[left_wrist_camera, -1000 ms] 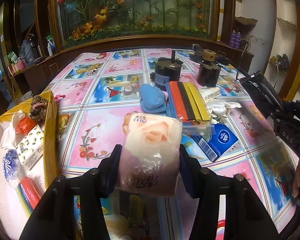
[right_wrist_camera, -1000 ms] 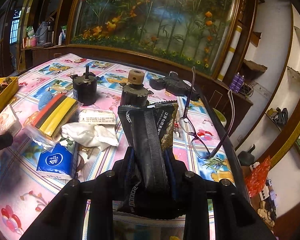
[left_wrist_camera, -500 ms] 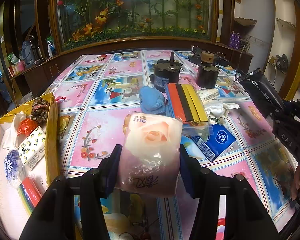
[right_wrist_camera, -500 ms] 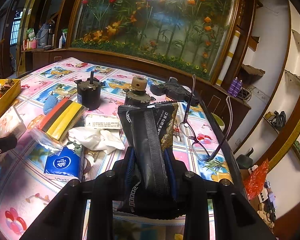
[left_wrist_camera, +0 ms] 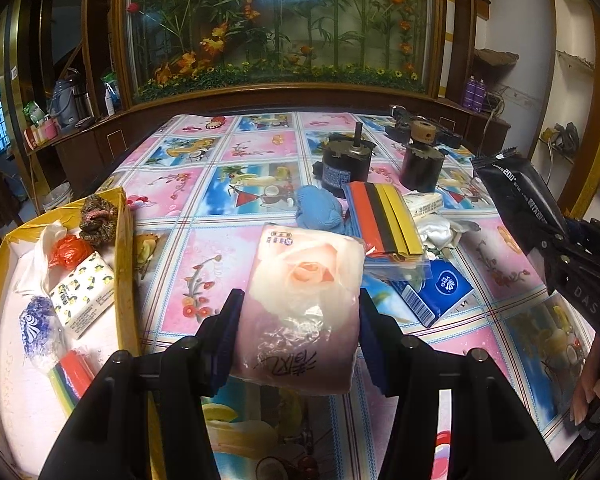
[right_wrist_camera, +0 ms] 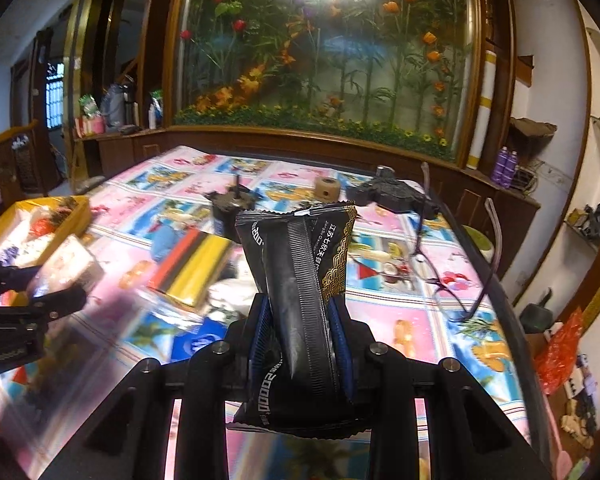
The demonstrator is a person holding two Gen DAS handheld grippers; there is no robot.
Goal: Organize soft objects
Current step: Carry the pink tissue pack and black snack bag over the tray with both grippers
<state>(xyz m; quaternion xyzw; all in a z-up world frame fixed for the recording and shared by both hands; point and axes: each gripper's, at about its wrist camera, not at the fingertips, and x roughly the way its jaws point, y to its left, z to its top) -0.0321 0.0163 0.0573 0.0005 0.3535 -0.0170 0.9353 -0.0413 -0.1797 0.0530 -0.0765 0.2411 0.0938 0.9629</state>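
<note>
Left wrist view: the left tongs (left_wrist_camera: 298, 316) are clamped on a soft tissue pack (left_wrist_camera: 300, 304), its clear wrap printed with a pale peach rose fading to pink, dark script near the bottom, held above the near edge of the surface (left_wrist_camera: 204, 264). A yellow box (left_wrist_camera: 125, 264) at the left edge holds small packs and a scrunchie. Further in lie a blue tissue pack (left_wrist_camera: 436, 292), striped cloths in a bag (left_wrist_camera: 384, 220) and a blue cloth (left_wrist_camera: 318, 212). Right wrist view: the right tongs (right_wrist_camera: 300, 322) pinch a black pouch (right_wrist_camera: 300, 280) with gold pattern, upright, above the near right part of the surface.
</note>
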